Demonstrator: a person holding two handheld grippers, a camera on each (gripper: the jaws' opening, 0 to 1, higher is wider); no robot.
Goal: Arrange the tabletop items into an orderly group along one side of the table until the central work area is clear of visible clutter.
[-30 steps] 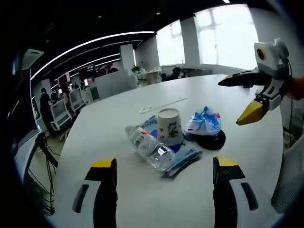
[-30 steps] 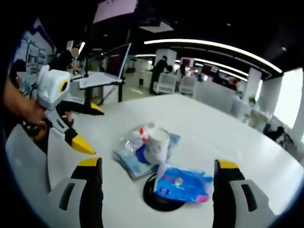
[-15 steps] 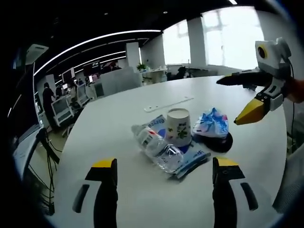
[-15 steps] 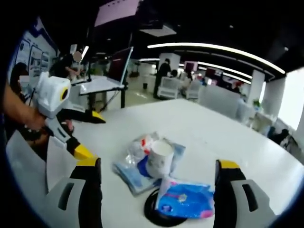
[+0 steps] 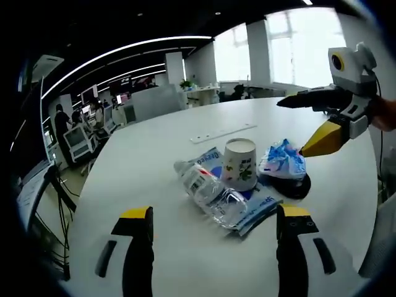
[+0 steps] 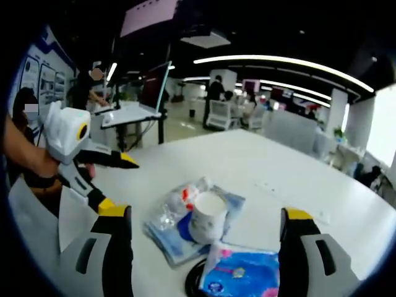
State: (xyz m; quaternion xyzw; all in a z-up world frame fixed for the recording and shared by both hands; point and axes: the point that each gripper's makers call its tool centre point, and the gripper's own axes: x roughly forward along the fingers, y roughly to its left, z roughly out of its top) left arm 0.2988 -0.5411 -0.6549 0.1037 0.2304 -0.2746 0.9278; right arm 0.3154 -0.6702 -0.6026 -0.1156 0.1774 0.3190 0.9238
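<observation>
We see both grippers, left (image 5: 213, 216) and right (image 6: 204, 216), with jaws spread wide, holding nothing, above the white table (image 5: 148, 154). A paper cup (image 5: 240, 164), crushed bottle (image 5: 210, 192) and blue packet (image 5: 283, 162) cluster mid-table, touching.

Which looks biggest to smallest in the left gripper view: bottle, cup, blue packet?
1. Bottle, lying on its side, longest.
2. Cup and blue packet look about alike, so I won't rank them; the bottle is also nearest the camera.

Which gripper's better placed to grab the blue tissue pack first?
Right, probably. The right gripper hangs open just beside the blue tissue pack. The left gripper sits further back, with the crushed bottle and paper cup nearer it.
</observation>
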